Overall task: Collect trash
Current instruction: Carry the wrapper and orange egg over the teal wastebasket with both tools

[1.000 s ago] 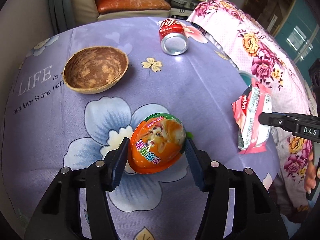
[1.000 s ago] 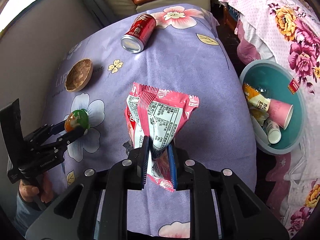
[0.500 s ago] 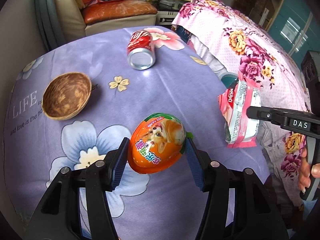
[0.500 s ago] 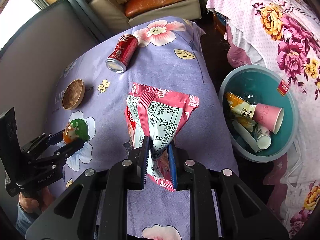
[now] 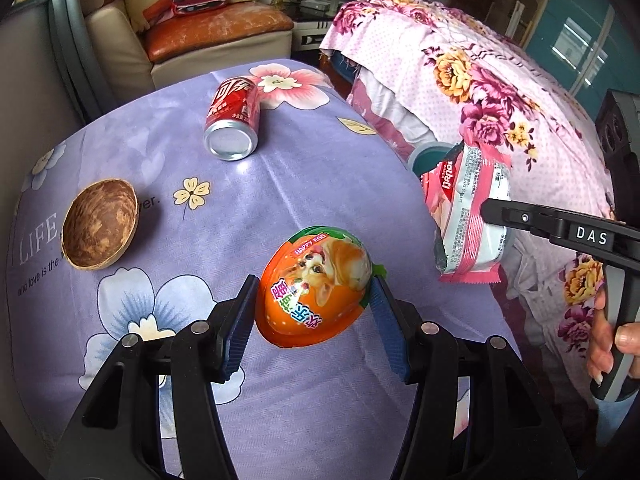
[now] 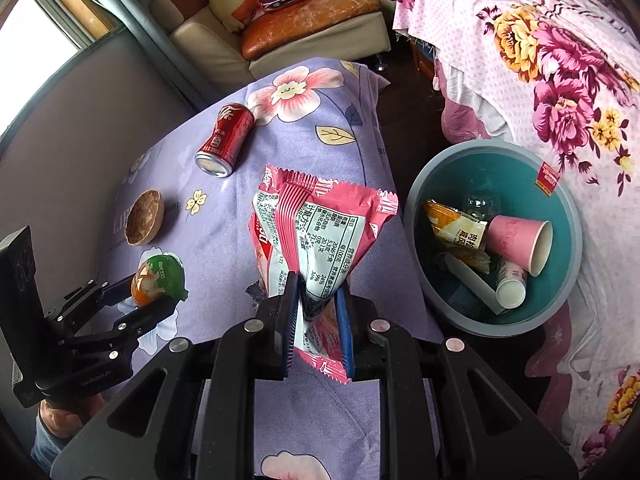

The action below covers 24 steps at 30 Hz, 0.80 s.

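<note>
Both tools have lifted higher off the table. Your right gripper [image 6: 316, 316], clamping the wrapper [image 6: 316, 232], sits nearer the bin [image 6: 436, 168], to its right; left gripper [image 5: 312, 312] grips the egg [image 5: 314, 284].

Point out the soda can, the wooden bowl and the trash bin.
soda can [image 5: 234, 114], left wrist view, on its red side.
wooden bowl [image 5: 99, 224], left wrist view, on its inner hollow.
trash bin [image 6: 452, 176], right wrist view, on its teal inner wall.
</note>
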Available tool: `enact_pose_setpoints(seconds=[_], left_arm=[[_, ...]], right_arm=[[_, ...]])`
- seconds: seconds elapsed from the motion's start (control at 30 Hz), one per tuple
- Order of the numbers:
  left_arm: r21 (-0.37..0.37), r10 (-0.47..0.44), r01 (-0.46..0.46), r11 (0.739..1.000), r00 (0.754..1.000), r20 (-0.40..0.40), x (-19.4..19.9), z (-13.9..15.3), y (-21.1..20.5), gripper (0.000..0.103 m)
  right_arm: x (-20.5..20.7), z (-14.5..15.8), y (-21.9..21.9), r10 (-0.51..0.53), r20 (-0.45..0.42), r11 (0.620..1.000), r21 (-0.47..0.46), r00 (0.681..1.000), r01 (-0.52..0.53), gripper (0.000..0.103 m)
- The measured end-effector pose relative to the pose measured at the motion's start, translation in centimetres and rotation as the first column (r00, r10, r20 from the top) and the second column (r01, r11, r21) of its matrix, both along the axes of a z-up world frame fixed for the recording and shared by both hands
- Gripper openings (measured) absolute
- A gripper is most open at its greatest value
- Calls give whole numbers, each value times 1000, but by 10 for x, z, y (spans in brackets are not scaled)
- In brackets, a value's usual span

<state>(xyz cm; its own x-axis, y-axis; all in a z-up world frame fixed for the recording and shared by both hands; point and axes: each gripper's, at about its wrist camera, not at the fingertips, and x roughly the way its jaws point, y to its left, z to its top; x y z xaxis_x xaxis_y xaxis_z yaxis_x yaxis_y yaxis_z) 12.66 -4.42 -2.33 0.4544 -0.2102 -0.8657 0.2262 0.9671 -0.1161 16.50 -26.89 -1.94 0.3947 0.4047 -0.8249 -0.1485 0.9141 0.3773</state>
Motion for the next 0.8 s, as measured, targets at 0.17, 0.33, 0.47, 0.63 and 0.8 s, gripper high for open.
enact_pose_setpoints(seconds=[0.17, 0.33, 0.47, 0.63, 0.8], left_arm=[[-3, -22, 22, 1000, 1000, 3, 3, 5, -17, 57], [0, -50, 50, 999, 999, 10, 10, 10, -42, 57], [-2, -77, 77, 997, 997, 16, 16, 13, -63, 57], [-10, -115, 115, 993, 993, 14, 25, 13, -95, 57], [-20, -153, 153, 988, 988, 6, 37, 11, -130, 57]], right_arm=[[2, 1, -24, -36, 14, 999, 27, 999, 36, 17], [3, 4, -48, -74, 32, 997, 38, 997, 73, 17], [2, 10, -73, -123, 61, 992, 29, 990, 122, 17], [2, 15, -106, -181, 81, 984, 21, 980, 179, 17], [6, 15, -137, -228, 89, 974, 22, 970, 226, 17]])
